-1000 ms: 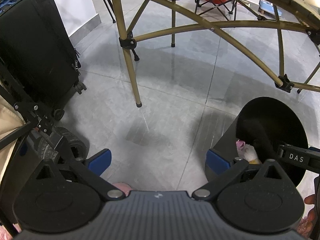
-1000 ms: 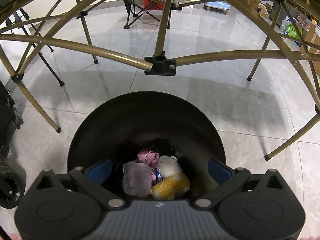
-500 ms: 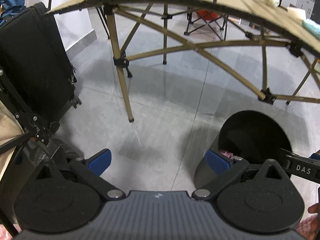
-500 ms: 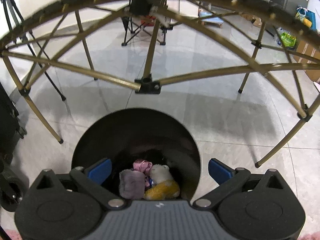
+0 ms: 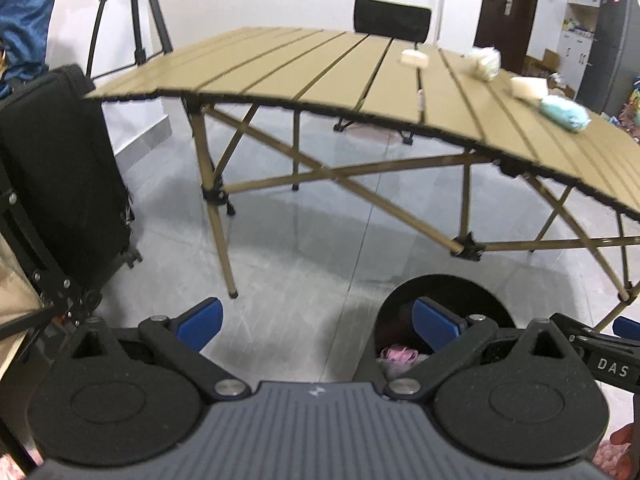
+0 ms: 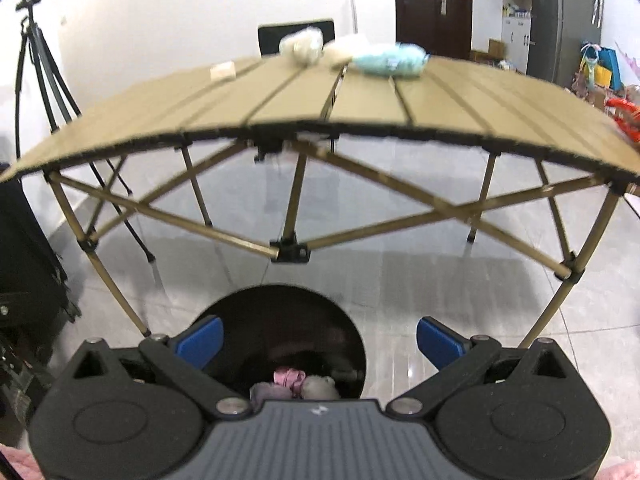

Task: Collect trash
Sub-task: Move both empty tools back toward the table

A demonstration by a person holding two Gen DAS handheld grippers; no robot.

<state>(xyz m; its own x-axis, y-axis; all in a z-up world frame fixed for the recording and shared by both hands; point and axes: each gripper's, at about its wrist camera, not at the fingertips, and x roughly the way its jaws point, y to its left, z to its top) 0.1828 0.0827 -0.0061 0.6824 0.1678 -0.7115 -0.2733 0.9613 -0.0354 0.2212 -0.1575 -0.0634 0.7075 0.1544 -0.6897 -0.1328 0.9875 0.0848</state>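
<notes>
While both the left tongs [image 5: 316, 322] and right tongs [image 6: 320, 338] gape wide and empty, the black bin [image 6: 256, 312] sits on the floor below them holding crumpled scraps [image 6: 298, 384]; more trash, including a blue wad [image 6: 390, 60], lies on the tabletop [image 6: 304, 100].

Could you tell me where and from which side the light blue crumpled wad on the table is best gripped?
Probably across the narrow middle of the light blue wad, coming down from above with the open right hand-held gripper. It lies long and low on the slatted table, apart from its neighbours, and looks soft enough to pinch.
</notes>
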